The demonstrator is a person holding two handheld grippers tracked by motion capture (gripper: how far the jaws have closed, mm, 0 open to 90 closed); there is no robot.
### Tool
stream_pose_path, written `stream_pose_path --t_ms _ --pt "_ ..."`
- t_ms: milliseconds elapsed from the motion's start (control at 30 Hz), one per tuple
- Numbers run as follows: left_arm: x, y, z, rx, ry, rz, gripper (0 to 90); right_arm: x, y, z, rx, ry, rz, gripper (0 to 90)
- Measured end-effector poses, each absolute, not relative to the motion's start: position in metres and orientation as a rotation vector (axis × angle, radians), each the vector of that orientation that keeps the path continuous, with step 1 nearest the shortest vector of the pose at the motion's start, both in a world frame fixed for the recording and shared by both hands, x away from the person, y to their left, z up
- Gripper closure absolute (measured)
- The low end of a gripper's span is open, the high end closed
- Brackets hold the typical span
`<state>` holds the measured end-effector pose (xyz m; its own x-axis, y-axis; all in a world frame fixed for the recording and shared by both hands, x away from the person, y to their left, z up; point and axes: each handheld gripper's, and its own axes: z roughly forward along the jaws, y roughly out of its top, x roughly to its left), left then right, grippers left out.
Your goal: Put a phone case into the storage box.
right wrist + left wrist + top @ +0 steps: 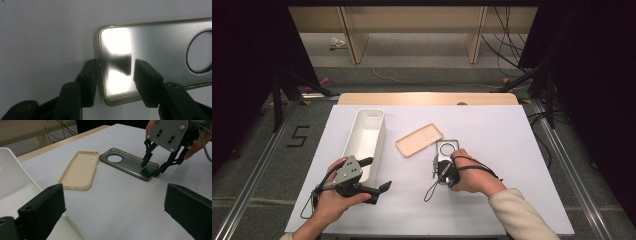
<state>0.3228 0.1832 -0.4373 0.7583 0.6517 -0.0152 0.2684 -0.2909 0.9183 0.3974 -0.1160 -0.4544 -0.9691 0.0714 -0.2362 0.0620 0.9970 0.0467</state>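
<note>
1. The clear case (128,164) lies flat on the white table (492,200), just right of the tan case (419,140), the two almost touching at their camera ends.
2. The clear case is smoky and see-through, with one large round camera hole; no brand or label can be read on it.
3. The right gripper (438,166) points down at the near short end of the clear case, held in the right hand (469,175).
4. In the right gripper view its jaws straddle that end: one pad sits outside against the rim, the other stands over the inner face a little way in from the edge. The jaws are half spread and not yet clamped on the wall.
5. The left gripper (377,175) rests low on the table beside the near end of the white bin (364,137), in the left hand (332,202). Its jaws are spread wide with nothing between them.
6. The tan case lies open side up, with a corner cutout for lenses and no writing.
7. A black "5" (298,136) is marked on the floor left of the table.
</note>
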Motion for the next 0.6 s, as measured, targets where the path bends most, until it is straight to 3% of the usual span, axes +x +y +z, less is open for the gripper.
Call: stream_pose_path --t_ms 233,600 --pt "0.3226 0.1832 -0.4372 1.879 0.705 0.445 3.0 0.3954 -0.1147 -0.4548 0.068 2.931 0.05 69.2" --pt "0.3226 0.1832 -0.4373 1.879 0.706 0.446 3.6 0.3948 -0.1142 -0.4546 0.057 2.972 0.045 82.2"
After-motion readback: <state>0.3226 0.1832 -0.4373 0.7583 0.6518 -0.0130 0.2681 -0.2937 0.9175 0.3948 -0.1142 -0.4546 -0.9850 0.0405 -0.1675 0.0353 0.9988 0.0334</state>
